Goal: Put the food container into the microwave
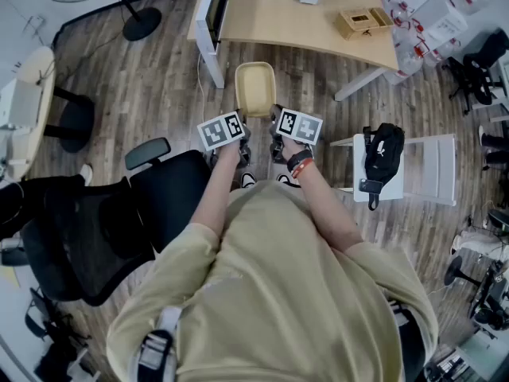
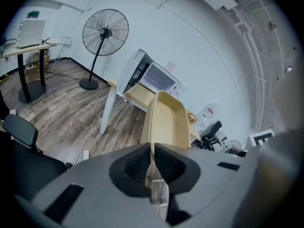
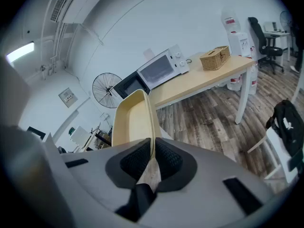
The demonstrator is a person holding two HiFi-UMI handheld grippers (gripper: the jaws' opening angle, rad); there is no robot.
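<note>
the food container (image 1: 255, 88) hangs over the floor in front of the person, just short of the table (image 1: 318, 24). the left gripper (image 2: 153, 163) has its jaws pinched on the container's left rim and the right gripper (image 3: 152, 158) on its right rim, so it sits between the two. the microwave (image 3: 164, 66) stands on the table towards its far side, with the basket (image 1: 362, 20) to its right on the same top. the fan (image 2: 105, 32) stands on the floor beyond the table's left end. an office chair (image 1: 119, 221) is at the person's left; at the right a bag (image 1: 383, 153) lies on a chair (image 1: 433, 169).
</note>
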